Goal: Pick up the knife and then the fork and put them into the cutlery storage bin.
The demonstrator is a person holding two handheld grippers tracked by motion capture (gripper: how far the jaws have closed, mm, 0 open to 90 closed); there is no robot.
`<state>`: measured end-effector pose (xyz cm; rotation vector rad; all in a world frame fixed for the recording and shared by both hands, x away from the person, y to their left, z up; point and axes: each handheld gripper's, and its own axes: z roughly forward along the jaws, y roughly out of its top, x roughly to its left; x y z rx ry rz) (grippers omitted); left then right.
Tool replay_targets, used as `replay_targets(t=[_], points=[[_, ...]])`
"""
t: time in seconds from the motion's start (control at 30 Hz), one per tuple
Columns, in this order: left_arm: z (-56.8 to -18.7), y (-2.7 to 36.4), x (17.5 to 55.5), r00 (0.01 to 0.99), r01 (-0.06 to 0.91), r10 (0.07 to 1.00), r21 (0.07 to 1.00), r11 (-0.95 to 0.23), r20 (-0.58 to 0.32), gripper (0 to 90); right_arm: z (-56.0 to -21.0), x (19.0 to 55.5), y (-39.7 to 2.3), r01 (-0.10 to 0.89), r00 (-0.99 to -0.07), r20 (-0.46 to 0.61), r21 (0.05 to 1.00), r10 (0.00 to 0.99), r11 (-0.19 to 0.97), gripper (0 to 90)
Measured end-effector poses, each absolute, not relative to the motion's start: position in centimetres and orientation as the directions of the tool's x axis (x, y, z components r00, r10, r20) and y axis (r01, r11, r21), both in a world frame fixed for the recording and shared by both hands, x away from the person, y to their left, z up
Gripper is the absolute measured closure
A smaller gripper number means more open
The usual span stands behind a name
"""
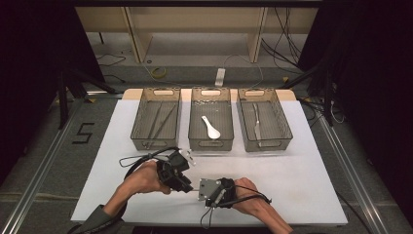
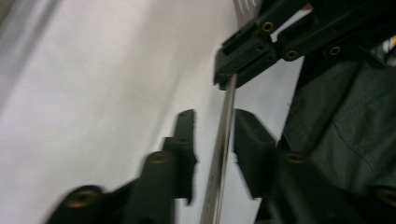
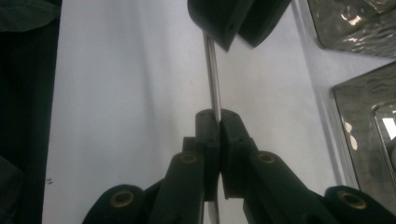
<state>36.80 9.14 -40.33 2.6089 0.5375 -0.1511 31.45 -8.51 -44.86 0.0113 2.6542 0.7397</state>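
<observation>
Three mesh baskets; one metal rod. Right gripper clamped on the rod; left gripper jaws parted around it, not pressing.

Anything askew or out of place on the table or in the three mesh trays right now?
Nothing stands out. The three grey mesh trays stand square in a row; the white spoon lies inside the middle one. The right gripper is shut on a thin metal rod; the left gripper's jaws flank it, not pressing.

Light falls from above onto my white tabletop; the room around it is dim, nearly black at both sides. My left gripper view is smeared with blur; the trays glare.
</observation>
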Motion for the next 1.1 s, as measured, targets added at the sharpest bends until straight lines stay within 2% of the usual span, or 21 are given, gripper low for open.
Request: replay_targets(t=[0.13, 0.37, 0.77, 1.1], points=[[-39.8, 9.7, 37.2, 0.904, 0.422, 0.401, 0.460, -0.781, -0.148, 42.6, -44.8, 31.7, -9.0, -0.074, -0.918, -0.374, 0.489, 0.132, 0.869, 88.2], [-39.3, 10.3, 37.5, 0.888, 0.434, 0.444, 0.531, -0.728, -0.116, 26.0, -44.4, 32.3, -10.0, -0.041, -0.906, -0.386, 0.490, 0.175, 0.871, 88.2], [-38.4, 11.7, 37.9, 0.845, 0.452, 0.526, 0.657, -0.604, -0.097, 18.6, -43.8, 34.1, -12.7, 0.056, -0.874, -0.392, 0.504, 0.286, 0.862, 88.1], [-39.9, 13.0, 37.9, 0.815, 0.474, 0.570, 0.688, -0.549, -0.106, 16.8, -43.1, 35.3, -14.8, 0.152, -0.840, -0.363, 0.556, 0.403, 0.817, 88.1]])
